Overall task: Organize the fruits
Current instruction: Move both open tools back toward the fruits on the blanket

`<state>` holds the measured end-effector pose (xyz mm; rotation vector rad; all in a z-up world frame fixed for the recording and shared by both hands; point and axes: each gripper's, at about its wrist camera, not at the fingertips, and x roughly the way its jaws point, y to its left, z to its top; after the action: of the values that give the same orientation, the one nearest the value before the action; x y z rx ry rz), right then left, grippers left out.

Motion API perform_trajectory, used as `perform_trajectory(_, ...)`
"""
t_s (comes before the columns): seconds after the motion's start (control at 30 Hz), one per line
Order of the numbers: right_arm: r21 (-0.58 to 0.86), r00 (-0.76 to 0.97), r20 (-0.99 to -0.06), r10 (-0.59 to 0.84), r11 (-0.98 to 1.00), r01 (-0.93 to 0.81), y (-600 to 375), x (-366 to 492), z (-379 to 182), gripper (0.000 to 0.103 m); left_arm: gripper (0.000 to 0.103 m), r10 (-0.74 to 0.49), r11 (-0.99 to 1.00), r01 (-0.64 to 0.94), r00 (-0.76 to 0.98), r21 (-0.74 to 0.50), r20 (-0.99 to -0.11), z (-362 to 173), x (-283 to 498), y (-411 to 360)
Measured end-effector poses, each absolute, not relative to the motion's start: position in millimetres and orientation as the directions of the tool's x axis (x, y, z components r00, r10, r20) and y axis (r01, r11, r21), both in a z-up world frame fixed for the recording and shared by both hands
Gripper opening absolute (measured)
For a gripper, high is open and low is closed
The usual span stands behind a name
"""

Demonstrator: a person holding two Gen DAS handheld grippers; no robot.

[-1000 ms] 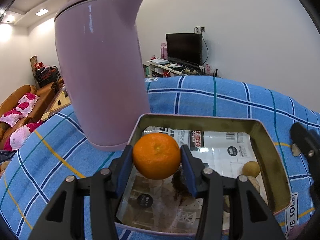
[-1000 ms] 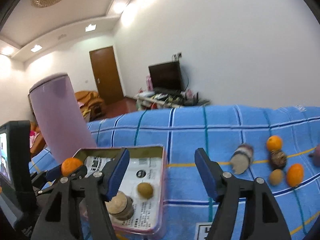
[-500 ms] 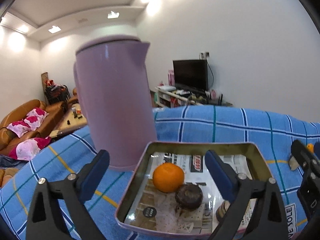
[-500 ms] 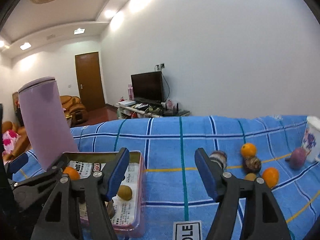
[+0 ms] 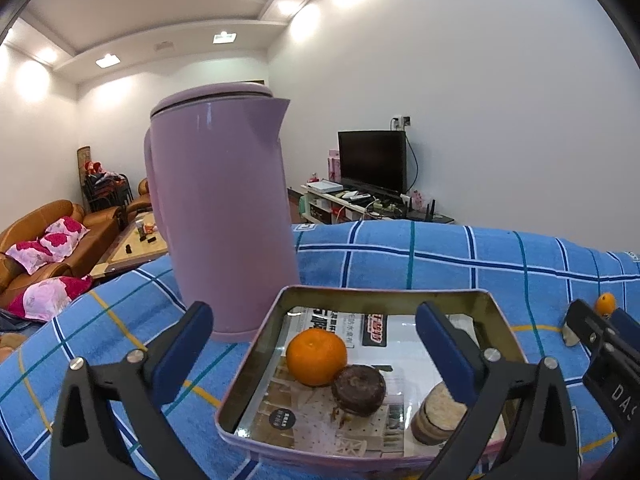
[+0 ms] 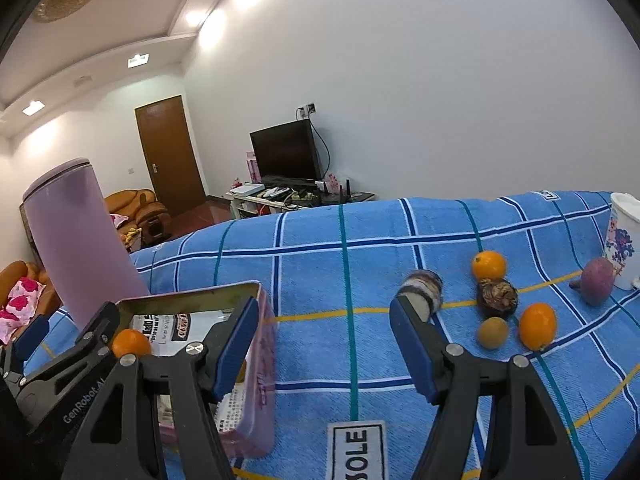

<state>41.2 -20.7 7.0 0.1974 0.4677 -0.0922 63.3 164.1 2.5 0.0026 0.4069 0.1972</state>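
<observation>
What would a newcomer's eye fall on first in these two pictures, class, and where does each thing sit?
First the tall lilac kettle, standing on the blue checked cloth just left of the metal tin. Next the orange lying in that tin against a dark brown round fruit, under the left gripper, whose jaws are opening. Last, the loose fruit on the cloth to the right, among them an orange kumquat.

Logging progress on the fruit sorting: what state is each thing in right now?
Left gripper: jaws opening, nothing between them.
Right gripper: open, empty.
Tin: lidless, holding an orange, a dark round fruit and more.
Kettle: upright, lid closed.
Loose fruit: on the cloth, not yet sorted.
Cup: upright.
</observation>
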Motion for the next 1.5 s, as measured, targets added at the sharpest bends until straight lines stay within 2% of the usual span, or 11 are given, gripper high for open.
perform_trajectory(1.1, 0.023, 0.875, -0.453, -0.168, 0.979, 0.2, -68.7, -5.8, 12.5, 0.07, 0.103, 0.143, 0.989, -0.146, 0.926, 0.018, -0.351, 4.9, 32.9, 142.9)
perform_trajectory(1.3, -0.007, 0.859, -0.466, -0.214, 0.971, 0.238, -105.5, -18.4, 11.3, 0.07, 0.103, 0.145, 0.989, -0.142, 0.92, 0.034, -0.365, 4.3, 29.2, 136.3)
perform_trajectory(1.5, -0.017, 0.828, -0.489, -0.274, 0.952, 0.304, -159.9, -37.5, 9.1, 0.07, 0.103, 0.09, 0.995, -0.067, 0.916, 0.072, -0.392, 2.3, 23.6, 109.7)
